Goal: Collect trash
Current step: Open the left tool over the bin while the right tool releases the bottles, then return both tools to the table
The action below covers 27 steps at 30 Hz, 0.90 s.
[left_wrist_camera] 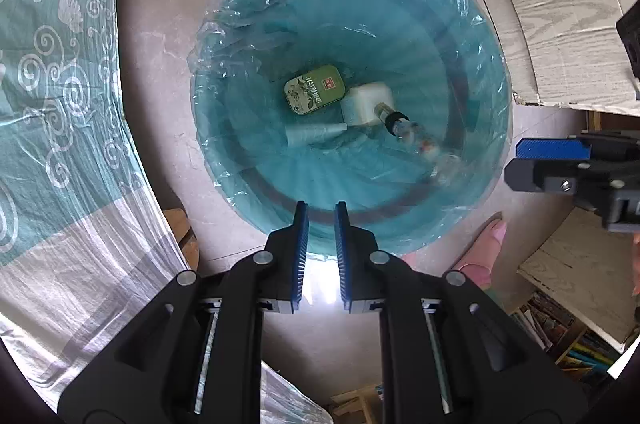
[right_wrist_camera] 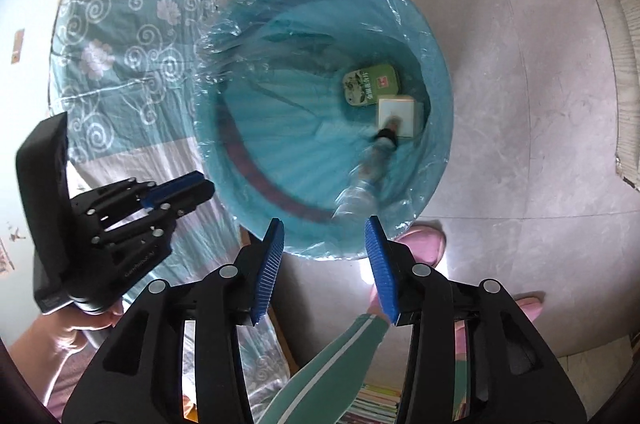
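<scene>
The clear bottle (left_wrist_camera: 416, 140) in the bin (left_wrist_camera: 490, 64) is smeared by motion, its lower half hard to make out. Print on the green tin (left_wrist_camera: 315, 89) is too small to read. The right gripper (left_wrist_camera: 576, 164) is cut off by the picture's edge.

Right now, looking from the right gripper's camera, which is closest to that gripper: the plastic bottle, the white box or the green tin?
1. plastic bottle, blurred, just beyond the right gripper.
2. white box, deeper in the bin.
3. green tin, farthest, beyond the box.
</scene>
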Motion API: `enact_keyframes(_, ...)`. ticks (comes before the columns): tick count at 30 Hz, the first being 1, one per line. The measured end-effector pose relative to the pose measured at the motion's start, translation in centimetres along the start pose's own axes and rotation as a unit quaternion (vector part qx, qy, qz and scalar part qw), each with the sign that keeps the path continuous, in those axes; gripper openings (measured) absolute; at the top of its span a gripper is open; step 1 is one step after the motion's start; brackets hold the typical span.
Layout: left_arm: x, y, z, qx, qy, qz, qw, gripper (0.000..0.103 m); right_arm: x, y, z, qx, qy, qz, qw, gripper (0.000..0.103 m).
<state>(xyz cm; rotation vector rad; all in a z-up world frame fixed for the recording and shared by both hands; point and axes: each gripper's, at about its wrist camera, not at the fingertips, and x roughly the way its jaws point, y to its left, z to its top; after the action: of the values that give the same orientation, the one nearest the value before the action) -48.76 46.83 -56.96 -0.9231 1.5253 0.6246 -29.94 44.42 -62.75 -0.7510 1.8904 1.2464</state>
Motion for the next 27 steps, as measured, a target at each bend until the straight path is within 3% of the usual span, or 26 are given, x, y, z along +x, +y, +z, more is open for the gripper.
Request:
enact_keyframes(4, -0.1, 0.1, -0.2, -0.003, 0.000, -0.004, 1.0000, 0.013, -0.9, 0.1, 0.0, -0.002, -0.012, 0.000, 1.000, 0.049)
enact_keyframes(11, -2.0, -0.3, -1.4, -0.008, -0.023, -0.013, 0.9996, 0.025, -3.0, 0.1, -1.0, -0.005, -0.030, 0.001, 1.000, 0.054)
enact_keyframes(13, -3.3, -0.5, -2.2, -0.010, -0.035, -0.027, 0.9990, 0.034, -3.9, 0.4, -1.7, -0.012, -0.038, 0.002, 0.999, 0.054)
enact_keyframes(19, -8.4, -2.0, -5.2, -0.006, -0.068, -0.046, 0.9966, 0.048, -8.4, 2.3, -4.9, -0.038, -0.071, 0.029, 0.996, 0.057)
enact_keyframes(22, -11.6, -3.1, -6.9, -0.002, -0.083, -0.060, 0.9947, 0.064, -12.0, 3.8, -7.5, -0.055, -0.093, 0.041, 0.993, 0.059)
enact_keyframes(24, -14.0, -4.0, -8.0, 0.010, -0.098, -0.075, 0.9923, 0.068, -14.7, 4.8, -9.4, -0.063, -0.110, 0.051, 0.991, 0.062)
enact_keyframes(25, -15.1, -4.4, -8.5, 0.017, -0.102, -0.075, 0.9918, 0.076, -16.1, 5.2, -10.4, -0.062, -0.114, 0.063, 0.990, 0.066)
enact_keyframes(27, -17.8, -5.7, -9.6, 0.029, -0.118, -0.082, 0.9892, 0.079, -18.8, 6.0, -12.2, -0.060, -0.106, 0.086, 0.989, 0.068)
